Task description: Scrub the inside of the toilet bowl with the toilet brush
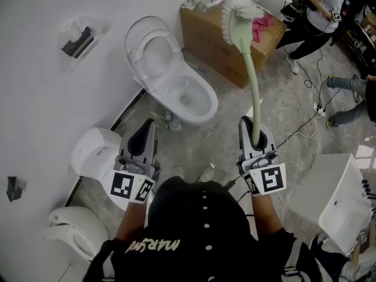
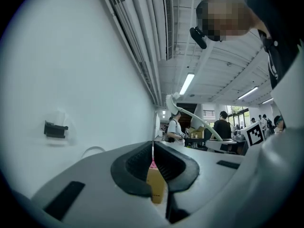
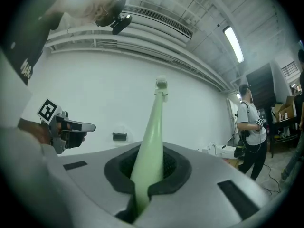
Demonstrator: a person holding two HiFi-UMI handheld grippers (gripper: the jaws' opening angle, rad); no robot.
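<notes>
My right gripper [image 1: 254,124] is clamped on the low end of the brush [image 1: 251,69], with the pale green handle pinched tight between the jaws. The brush stands up and away from me. Its white bristle head is in the air and shows over the box [image 1: 214,49] in the head view. The toilet [image 1: 207,96] sits left of the brush with its lid up and bowl open, well apart from the bristles. My left gripper [image 1: 148,128] is pressed together on nothing, on the near side of the toilet.

place: workshop hall | signs: loose toilets [image 1: 176,78], cardboard box [image 1: 226,51], floor cables [image 1: 305,128], bare ceiling ducts [image 3: 156,20]
</notes>
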